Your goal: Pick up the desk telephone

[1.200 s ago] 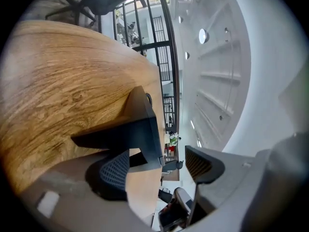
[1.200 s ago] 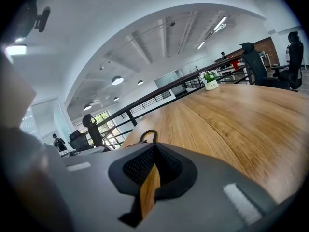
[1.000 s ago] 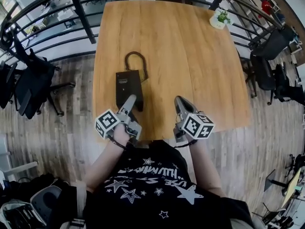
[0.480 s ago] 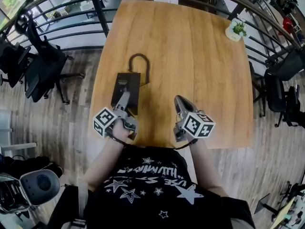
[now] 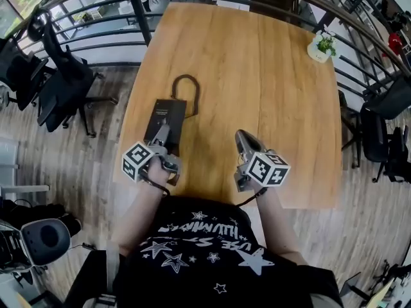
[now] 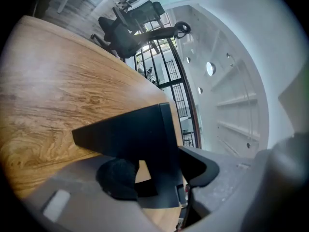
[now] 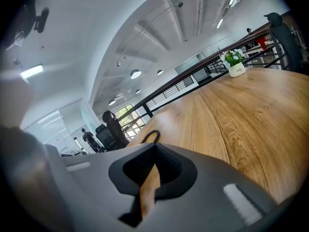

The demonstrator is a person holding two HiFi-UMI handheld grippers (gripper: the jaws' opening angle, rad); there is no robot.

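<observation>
The black desk telephone (image 5: 168, 113) lies on the wooden table (image 5: 270, 76), near its left edge, with its cord (image 5: 185, 81) looped beyond it. My left gripper (image 5: 162, 135) reaches over the phone's near end. In the left gripper view the phone's raised edge (image 6: 135, 134) sits between the jaws of my left gripper (image 6: 159, 172), which have just been closing. The upper pad is against the phone, and a sliver of wood still shows by the lower pad. My right gripper (image 5: 241, 136) hovers over bare wood to the right. Its jaws are shut and empty (image 7: 152, 173).
A small potted plant (image 5: 320, 45) stands at the table's far right corner. A black railing (image 5: 138, 11) runs behind the table. Office chairs stand on the floor to the left (image 5: 61, 82) and right (image 5: 385, 127). The table's near edge lies just under both grippers.
My left gripper has tipped downward and settled over the phone's near end. The right gripper has stayed roughly where it was. The phone has not moved on the table.
</observation>
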